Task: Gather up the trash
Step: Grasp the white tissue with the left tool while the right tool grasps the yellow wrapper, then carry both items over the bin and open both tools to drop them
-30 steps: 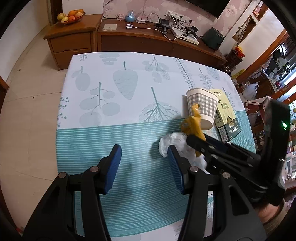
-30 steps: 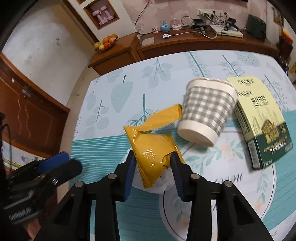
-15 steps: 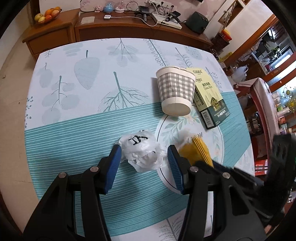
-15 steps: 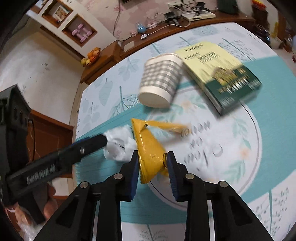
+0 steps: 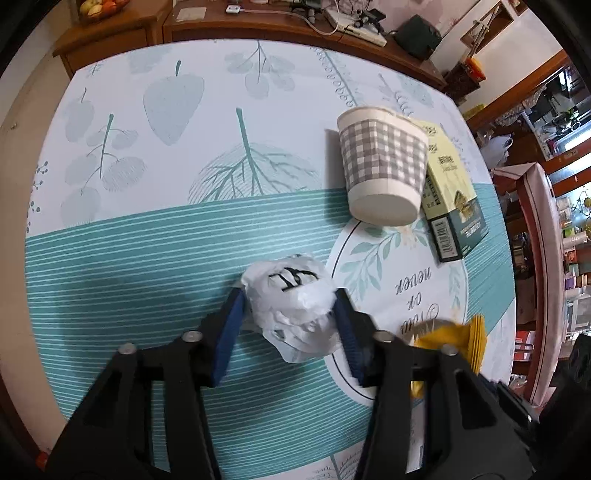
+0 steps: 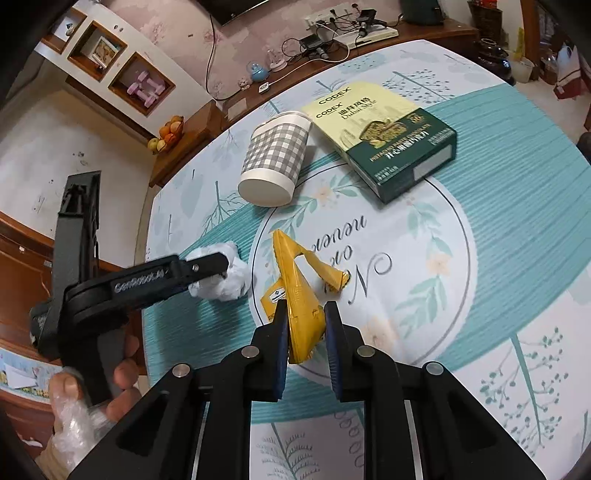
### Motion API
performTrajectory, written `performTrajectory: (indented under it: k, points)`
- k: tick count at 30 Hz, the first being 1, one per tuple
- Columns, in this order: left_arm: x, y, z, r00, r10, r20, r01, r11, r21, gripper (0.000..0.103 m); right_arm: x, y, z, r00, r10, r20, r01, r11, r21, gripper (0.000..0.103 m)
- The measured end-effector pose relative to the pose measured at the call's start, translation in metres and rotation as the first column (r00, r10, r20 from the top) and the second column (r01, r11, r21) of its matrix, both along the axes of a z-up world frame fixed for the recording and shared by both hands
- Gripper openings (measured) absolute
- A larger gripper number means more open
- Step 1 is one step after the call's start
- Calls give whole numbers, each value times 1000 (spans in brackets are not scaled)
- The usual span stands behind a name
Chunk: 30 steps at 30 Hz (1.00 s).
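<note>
A crumpled white wad (image 5: 295, 299) with black print lies on the teal-striped tablecloth (image 5: 147, 258), between the blue pads of my left gripper (image 5: 290, 308). The pads sit at its sides, still wide; it also shows in the right wrist view (image 6: 221, 275). My right gripper (image 6: 304, 325) is shut on a yellow wrapper (image 6: 299, 295), held above the table; the wrapper shows blurred in the left wrist view (image 5: 461, 338). A grey-checked paper cup (image 5: 382, 173) lies on its side beside a green and yellow box (image 5: 452, 195).
The cup (image 6: 275, 158) and box (image 6: 388, 136) lie at the far side of the table. A wooden sideboard (image 5: 280, 26) with cables and a fruit bowl (image 6: 168, 134) stands behind. A chair (image 5: 535, 258) is at the right edge.
My left gripper moved forward until the white wad sat between its pads. My right gripper carried the yellow wrapper back and to the right, away from the wad.
</note>
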State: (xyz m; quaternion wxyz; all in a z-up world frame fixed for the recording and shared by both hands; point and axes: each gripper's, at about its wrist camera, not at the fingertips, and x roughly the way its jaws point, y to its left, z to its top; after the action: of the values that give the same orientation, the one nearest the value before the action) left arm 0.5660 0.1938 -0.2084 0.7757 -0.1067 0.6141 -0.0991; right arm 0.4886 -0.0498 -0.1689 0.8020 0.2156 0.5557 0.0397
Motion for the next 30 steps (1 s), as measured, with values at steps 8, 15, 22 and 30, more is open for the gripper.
performTrajectory:
  k: [8, 15, 22, 30]
  points:
    - [-24, -13, 26, 997, -51, 58, 48, 997, 55, 31, -46, -11, 21, 998, -51, 44, 50, 999, 8, 17]
    - [-75, -38, 65, 984, -145, 105, 139, 988, 63, 31, -95, -33, 30, 995, -87, 43, 86, 996, 28, 16]
    - [-159, -74, 95, 967, -219, 129, 212, 975, 66, 31, -143, -60, 50, 995, -71, 69, 69, 997, 40, 17]
    - [-259, -114, 112, 972, -181, 152, 171, 983, 73, 31, -211, -96, 75, 992, 29, 125, -34, 999, 38, 17]
